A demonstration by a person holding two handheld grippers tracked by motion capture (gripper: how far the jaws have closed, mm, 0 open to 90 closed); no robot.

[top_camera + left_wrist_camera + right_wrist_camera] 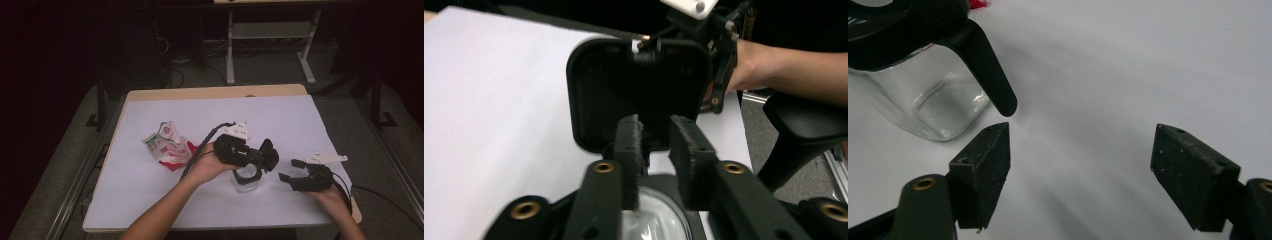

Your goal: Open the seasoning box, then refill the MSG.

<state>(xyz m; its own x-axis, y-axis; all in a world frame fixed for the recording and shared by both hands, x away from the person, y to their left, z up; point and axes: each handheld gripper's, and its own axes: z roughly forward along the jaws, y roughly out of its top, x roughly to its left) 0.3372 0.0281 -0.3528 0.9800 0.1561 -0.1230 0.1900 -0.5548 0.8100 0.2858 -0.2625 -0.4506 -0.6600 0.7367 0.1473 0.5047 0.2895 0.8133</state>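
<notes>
Two hand-held grippers work the counter point(150, 195). The left hand-held gripper point(263, 156), jaws parted just beside the raised black hinged lid point(639, 90), hovers over the clear glass jar point(245, 179). At three o'clock, the right hand-held gripper point(291, 170) waits spread, empty. Lid opened; filling seemingly remains.

raised black lid point(639, 90) over glass jar point(656, 220)

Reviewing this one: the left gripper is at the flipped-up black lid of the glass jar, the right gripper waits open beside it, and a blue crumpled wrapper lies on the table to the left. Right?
Not quite: the crumpled wrapper is red, white and green, not blue, as the high view shows. The rest stands: the left gripper is at the flipped-up black lid of the glass jar, and the right gripper waits open beside it.
</notes>
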